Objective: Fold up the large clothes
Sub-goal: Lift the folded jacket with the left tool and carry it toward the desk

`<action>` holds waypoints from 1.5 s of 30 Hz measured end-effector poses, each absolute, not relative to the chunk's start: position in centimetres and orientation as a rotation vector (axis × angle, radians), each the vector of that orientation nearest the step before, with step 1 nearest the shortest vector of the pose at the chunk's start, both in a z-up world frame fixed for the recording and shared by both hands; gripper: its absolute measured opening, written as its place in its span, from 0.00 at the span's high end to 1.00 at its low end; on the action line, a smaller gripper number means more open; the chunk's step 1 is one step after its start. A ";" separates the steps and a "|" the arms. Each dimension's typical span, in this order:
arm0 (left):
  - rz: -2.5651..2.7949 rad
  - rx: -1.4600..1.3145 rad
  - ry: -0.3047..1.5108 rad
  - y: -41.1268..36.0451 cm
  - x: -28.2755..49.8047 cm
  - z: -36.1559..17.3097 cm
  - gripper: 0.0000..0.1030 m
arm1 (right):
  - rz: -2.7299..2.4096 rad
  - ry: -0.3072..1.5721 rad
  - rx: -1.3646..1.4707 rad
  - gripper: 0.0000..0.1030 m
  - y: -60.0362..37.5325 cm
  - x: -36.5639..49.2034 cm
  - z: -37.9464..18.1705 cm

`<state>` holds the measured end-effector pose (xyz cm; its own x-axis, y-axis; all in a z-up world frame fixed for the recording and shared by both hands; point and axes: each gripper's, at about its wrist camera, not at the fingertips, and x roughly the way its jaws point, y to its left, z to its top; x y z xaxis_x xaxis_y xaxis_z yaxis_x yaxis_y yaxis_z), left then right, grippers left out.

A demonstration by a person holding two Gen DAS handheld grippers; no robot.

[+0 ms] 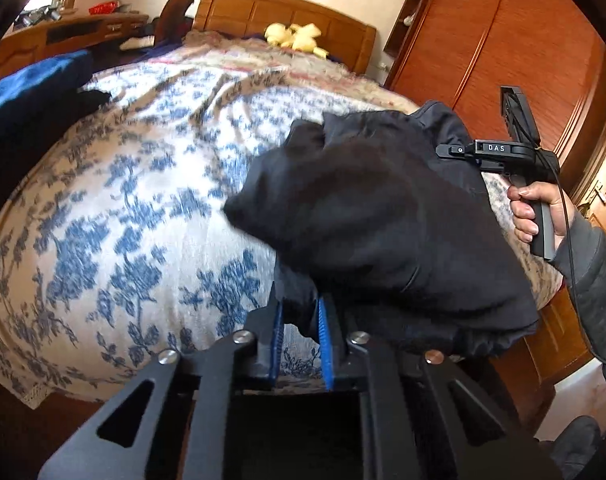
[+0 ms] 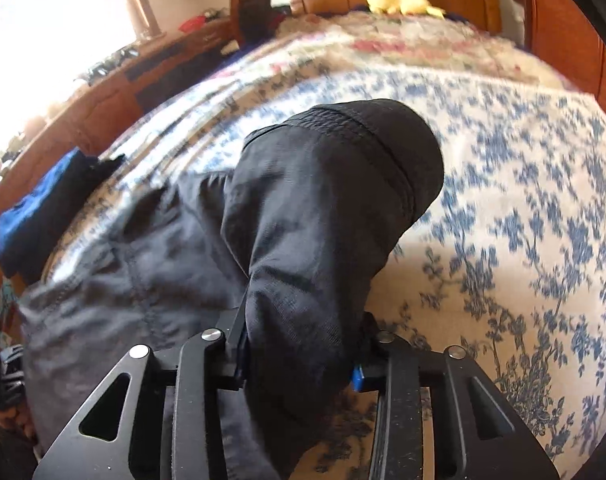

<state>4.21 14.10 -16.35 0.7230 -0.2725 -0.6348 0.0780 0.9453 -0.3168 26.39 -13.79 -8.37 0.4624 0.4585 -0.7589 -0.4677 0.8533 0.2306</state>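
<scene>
A dark navy garment [image 1: 383, 208] hangs bunched above the blue-flowered bedspread [image 1: 143, 200], held up at two places. My left gripper [image 1: 299, 308] has its blue pads [image 1: 325, 340] closed on a lower fold of the cloth. At the right of that view a hand [image 1: 535, 208] holds my right gripper [image 1: 455, 150], its tips buried in the fabric. In the right wrist view the garment [image 2: 323, 220] fills the space between the right gripper's [image 2: 303, 320] jaws in a thick bundle, with a ribbed hem on top. The rest trails left over the bedspread [image 2: 503, 200].
A pile of blue and black clothes [image 1: 31, 92] [image 2: 35, 208] lies at the bed's left edge. A yellow plush toy [image 1: 295, 36] sits by the wooden headboard [image 1: 283, 12]. A wooden wardrobe [image 1: 503, 40] stands close on the right, a desk [image 1: 63, 36] on the left.
</scene>
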 end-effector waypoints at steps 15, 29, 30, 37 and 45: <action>0.028 -0.206 0.520 23.8 2.2 -8.6 0.93 | 0.698 0.858 0.121 0.73 -2.3 27.6 -2.6; 0.412 -0.157 0.396 40.7 -2.5 -0.4 0.93 | 0.954 0.743 -0.018 0.73 22.2 26.9 6.4; 0.439 -0.153 0.393 41.9 -2.8 0.0 0.93 | 0.966 0.738 -0.021 0.73 23.6 26.6 6.8; 0.618 -0.136 0.436 49.6 -3.3 0.3 0.93 | 1.052 0.708 -0.064 0.73 34.1 24.8 8.9; 0.675 -0.141 0.528 52.5 -1.9 -2.5 0.93 | 0.993 0.780 -0.134 0.72 40.9 25.2 6.0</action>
